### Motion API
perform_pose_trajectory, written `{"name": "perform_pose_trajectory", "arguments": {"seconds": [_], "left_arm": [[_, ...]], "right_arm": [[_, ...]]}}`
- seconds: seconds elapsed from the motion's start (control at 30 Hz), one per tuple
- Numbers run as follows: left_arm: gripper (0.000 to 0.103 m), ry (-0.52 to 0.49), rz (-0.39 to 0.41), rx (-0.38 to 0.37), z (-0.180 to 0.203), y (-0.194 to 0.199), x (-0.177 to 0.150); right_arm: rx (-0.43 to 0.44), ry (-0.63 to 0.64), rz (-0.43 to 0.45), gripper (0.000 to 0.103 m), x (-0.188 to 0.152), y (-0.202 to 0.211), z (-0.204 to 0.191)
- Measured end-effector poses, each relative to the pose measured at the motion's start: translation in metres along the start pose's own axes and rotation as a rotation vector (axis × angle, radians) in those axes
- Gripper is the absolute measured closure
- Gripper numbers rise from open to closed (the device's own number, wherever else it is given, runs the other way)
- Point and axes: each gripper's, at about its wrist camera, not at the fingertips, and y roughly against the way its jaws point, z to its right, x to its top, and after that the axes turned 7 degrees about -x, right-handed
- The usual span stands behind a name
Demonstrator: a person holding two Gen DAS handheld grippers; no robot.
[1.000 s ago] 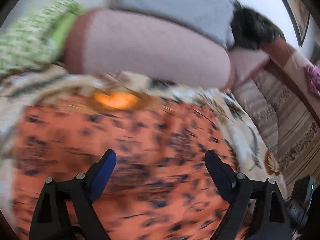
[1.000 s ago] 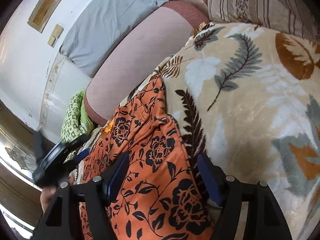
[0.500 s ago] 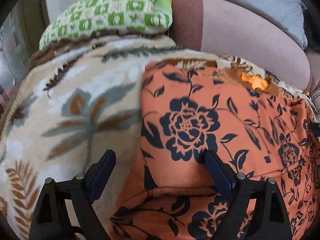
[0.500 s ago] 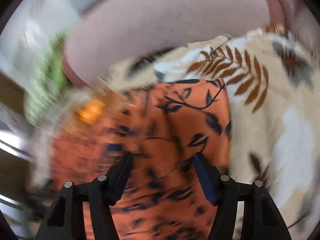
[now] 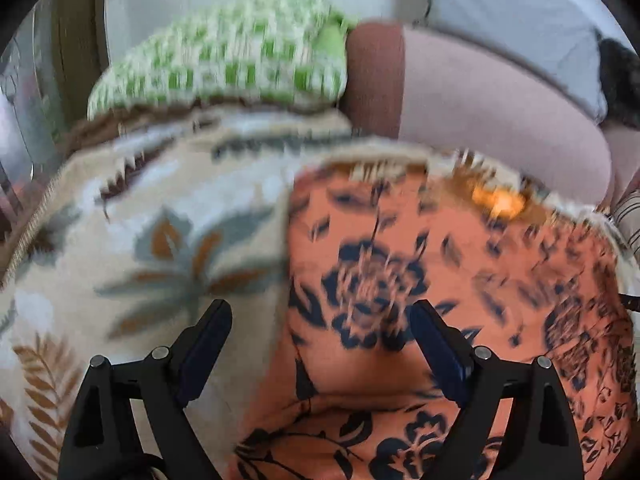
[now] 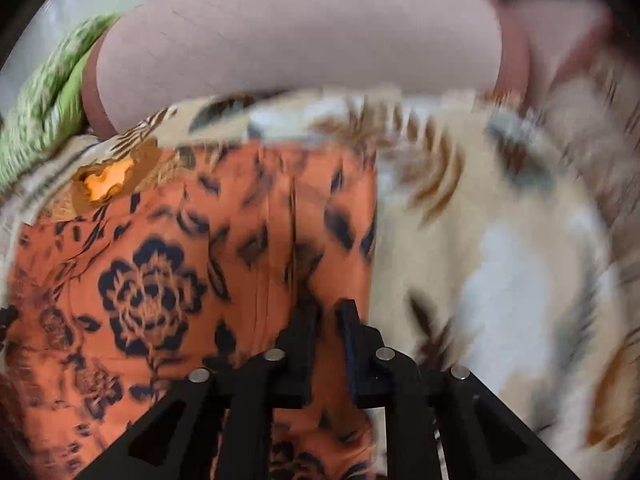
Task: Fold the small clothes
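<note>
Orange garment (image 5: 440, 280) with navy rose print lies flat on leaf-pattern blanket (image 5: 140, 240). My left gripper (image 5: 320, 344) gapes over its edge; my right gripper (image 6: 326, 320) pinches its fabric.

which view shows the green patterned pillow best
The left wrist view: the green patterned pillow lies nearly whole at the top, though motion-blurred, beside the pink bolster. The right wrist view catches only its end at the left edge.
</note>
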Motion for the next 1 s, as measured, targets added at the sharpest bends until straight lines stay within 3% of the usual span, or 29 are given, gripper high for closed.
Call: {"name": "perform_pose_trajectory", "arguments": {"seconds": [0.13,0.27,0.3,0.33,0.5,0.53,0.57,0.6,0.63,0.67,0.77,0.83,0.87,0.9,0.97,1.0], "left_arm": [[0.012,-0.043,0.030,0.011,0.006,-0.001,0.021],[0.012,-0.057,-0.057,0.059,0.004,-0.038,0.040],[0.012,-0.046,-0.103,0.036,0.000,-0.049,0.043],[0.012,-0.036,-0.129,0.008,-0.003,-0.055,0.044],[0.013,0.057,-0.173,-0.087,-0.021,-0.071,0.051],[0.033,0.083,-0.179,-0.094,-0.027,-0.076,0.051],[0.069,0.093,-0.190,-0.115,-0.030,-0.079,0.052],[0.075,0.111,-0.201,-0.139,-0.033,-0.081,0.054],[0.090,0.134,-0.193,-0.142,-0.036,-0.078,0.058],[0.095,0.128,-0.169,-0.131,-0.036,-0.073,0.062],[0.096,0.128,-0.070,-0.083,-0.036,-0.059,0.069],[0.096,0.159,-0.163,-0.063,-0.044,-0.081,0.063],[0.091,0.162,-0.173,-0.045,-0.048,-0.086,0.058],[0.089,0.134,-0.136,-0.005,-0.048,-0.080,0.057],[0.068,0.135,-0.101,0.022,-0.053,-0.069,0.058],[0.065,0.157,-0.071,0.029,-0.057,-0.057,0.060]], "right_arm": [[0.069,-0.072,0.108,0.082,0.011,0.032,0.014],[0.138,-0.048,0.075,0.072,0.041,0.020,0.002],[0.146,-0.043,0.047,0.057,0.045,0.011,-0.001],[0.149,-0.044,0.014,0.035,0.049,0.000,-0.003],[0.171,-0.037,-0.012,0.032,0.046,-0.028,-0.013],[0.148,-0.023,-0.015,0.041,0.043,-0.030,-0.016],[0.137,-0.012,-0.022,0.055,0.044,-0.032,-0.017],[0.129,0.000,-0.029,0.080,0.044,-0.033,-0.018],[0.127,0.003,-0.024,0.088,0.045,-0.029,-0.018],[0.120,0.011,-0.003,0.093,0.047,-0.022,-0.017],[0.084,0.010,0.104,0.095,0.051,0.001,-0.016],[0.074,0.012,0.002,0.094,0.049,-0.024,-0.018],[0.080,0.001,-0.029,0.093,0.043,-0.035,-0.017],[0.082,-0.009,0.001,0.088,0.040,-0.033,-0.014],[0.071,-0.060,0.010,0.055,0.036,-0.026,-0.003],[0.075,-0.085,0.002,0.029,0.035,-0.023,0.003]]}}
